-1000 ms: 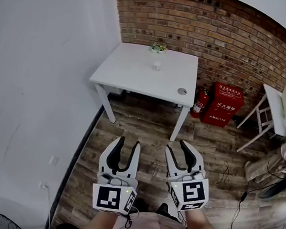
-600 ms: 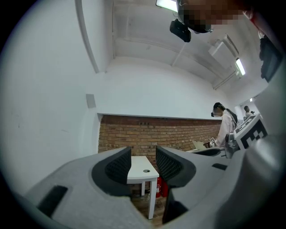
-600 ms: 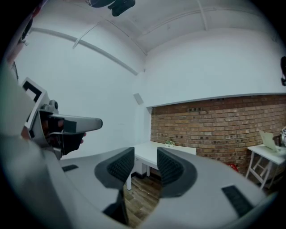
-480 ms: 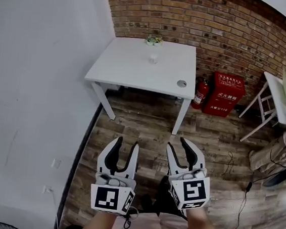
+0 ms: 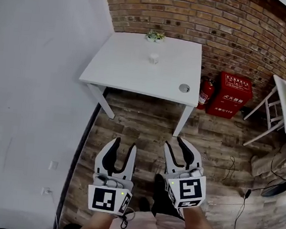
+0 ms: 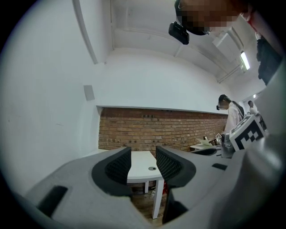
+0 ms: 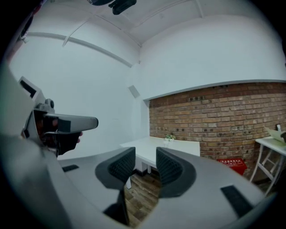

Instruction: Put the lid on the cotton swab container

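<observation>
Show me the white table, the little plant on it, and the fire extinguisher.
white table (image 5: 132,69), head view, bare tabletop.
little plant (image 5: 154,35), head view, its leaves.
fire extinguisher (image 5: 204,95), head view, red cylinder body.

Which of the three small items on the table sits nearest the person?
The flat grey lid near the front right corner; the container stands further back, the potted plant farthest.

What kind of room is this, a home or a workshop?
Probably a sparse studio or lab room rather than a home: a brick wall, one white table on a wood floor, and a fire extinguisher beside a red box.
</observation>
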Motion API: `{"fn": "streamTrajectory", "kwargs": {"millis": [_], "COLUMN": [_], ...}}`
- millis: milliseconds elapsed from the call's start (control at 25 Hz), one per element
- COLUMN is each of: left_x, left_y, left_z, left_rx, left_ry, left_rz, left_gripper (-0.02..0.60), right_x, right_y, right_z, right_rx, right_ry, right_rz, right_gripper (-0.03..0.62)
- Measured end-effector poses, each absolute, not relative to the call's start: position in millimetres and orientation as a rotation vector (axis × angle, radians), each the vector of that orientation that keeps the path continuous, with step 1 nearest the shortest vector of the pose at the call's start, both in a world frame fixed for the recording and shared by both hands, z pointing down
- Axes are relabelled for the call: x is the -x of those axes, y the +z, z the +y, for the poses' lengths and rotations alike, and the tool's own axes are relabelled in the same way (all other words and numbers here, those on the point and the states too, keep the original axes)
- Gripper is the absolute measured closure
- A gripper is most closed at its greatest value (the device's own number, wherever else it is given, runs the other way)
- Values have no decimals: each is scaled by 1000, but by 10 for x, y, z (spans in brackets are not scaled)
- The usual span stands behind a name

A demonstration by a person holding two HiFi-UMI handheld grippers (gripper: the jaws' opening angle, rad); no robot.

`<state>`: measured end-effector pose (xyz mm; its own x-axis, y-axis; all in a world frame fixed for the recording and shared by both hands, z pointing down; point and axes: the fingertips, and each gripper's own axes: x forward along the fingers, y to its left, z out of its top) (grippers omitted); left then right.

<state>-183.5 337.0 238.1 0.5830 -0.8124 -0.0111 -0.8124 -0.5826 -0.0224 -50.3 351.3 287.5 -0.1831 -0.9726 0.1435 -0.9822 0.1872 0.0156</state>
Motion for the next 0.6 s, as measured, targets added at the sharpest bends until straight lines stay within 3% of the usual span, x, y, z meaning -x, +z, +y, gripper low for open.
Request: {"fn": "streamTrajectory", "kwargs": {"millis": [600], "left_x": [1196], "left_y": [2294], "left_z": [2195], "left_rx": [2739], "left_ry": [4], "left_rz": [1488], "left_gripper": [400], "right_x": [-98], "right_y": [2751], "right_z": [2196], "right_rx": [-1870], "right_ry": [105], "right_rz": [-2388], "right_gripper": [462]}}
